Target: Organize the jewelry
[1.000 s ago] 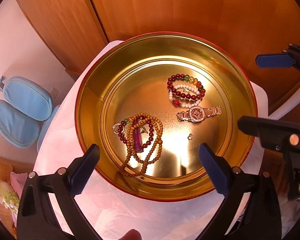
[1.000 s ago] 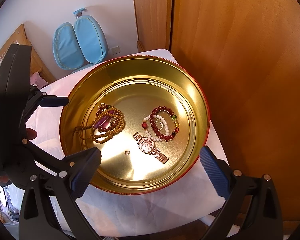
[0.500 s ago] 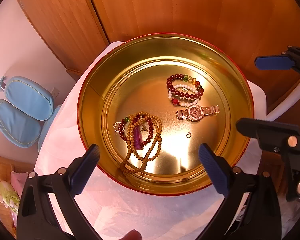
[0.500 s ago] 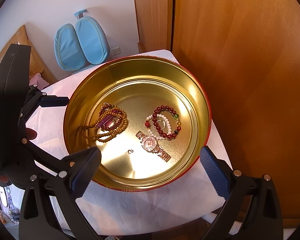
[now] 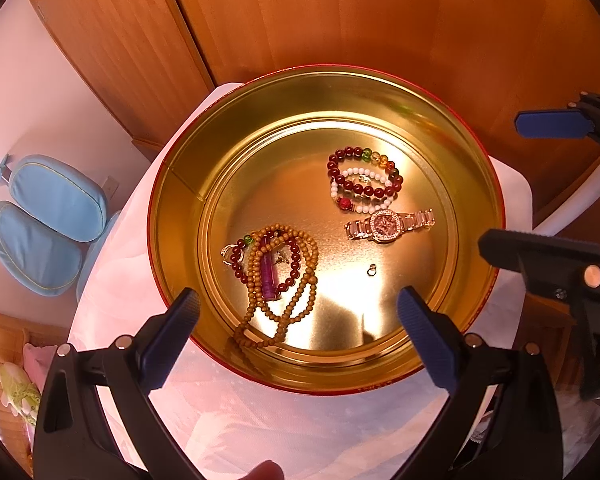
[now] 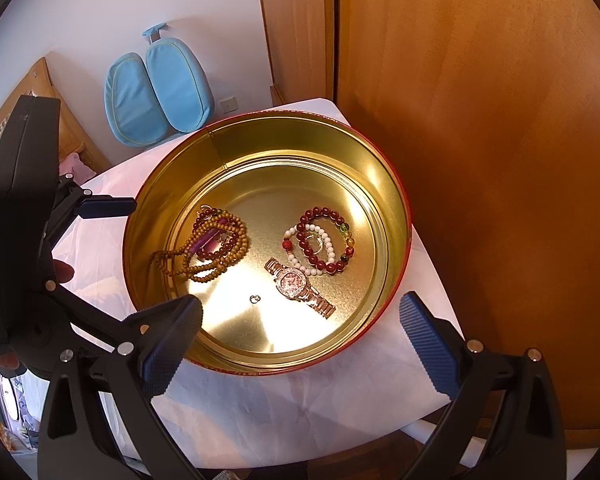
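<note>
No legible writing anywhere. My left hand-held gripper (image 5: 298, 314) hovers released, empty, over the gold tin's (image 5: 172, 200) near rim. Inside, left to right: tangled wooden bead necklace (image 5: 278, 280), tiny ring (image 5: 372, 269), stacked bead bracelets (image 5: 364, 178), watch (image 5: 388, 225) lying crosswise. My right hand-held gripper (image 6: 300, 328), also released.

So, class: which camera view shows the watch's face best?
The left wrist view: the watch lies near the picture's centre, dial facing the lens. In the right wrist view the watch is equally unobstructed but runs diagonally, its dial appearing smaller.
</note>
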A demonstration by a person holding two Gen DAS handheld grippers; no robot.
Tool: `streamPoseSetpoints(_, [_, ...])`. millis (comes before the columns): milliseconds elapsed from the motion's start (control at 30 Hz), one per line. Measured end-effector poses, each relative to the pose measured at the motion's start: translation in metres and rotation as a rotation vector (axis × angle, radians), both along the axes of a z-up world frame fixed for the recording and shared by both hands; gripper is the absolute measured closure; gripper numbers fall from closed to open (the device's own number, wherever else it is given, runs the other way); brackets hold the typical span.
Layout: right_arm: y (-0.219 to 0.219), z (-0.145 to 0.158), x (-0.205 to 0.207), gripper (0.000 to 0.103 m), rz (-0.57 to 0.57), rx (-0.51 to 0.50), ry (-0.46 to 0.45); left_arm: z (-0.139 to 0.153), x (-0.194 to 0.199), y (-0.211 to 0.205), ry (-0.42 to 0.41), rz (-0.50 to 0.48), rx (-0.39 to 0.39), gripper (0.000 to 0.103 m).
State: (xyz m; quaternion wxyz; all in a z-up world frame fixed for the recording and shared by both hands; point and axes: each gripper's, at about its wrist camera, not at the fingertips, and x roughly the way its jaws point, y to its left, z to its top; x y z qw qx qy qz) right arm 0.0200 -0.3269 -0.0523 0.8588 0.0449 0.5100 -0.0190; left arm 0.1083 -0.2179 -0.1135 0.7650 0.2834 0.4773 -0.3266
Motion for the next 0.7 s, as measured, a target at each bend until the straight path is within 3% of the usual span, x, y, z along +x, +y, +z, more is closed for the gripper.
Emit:
streamPoseSetpoints(533, [-0.011, 0.006, -0.006, 0.004, 0.015, 0.058, -0.028, 0.025, -0.001, 0.018, -0.045, 0.113, -0.092, 0.007])
streamPoseSetpoints(700, [0.005, 0.007, 0.006, 0.004, 0.072, 0.081, -0.052, 0.038, -0.015, 0.055, -0.084, 0.241, -0.14, 0.007])
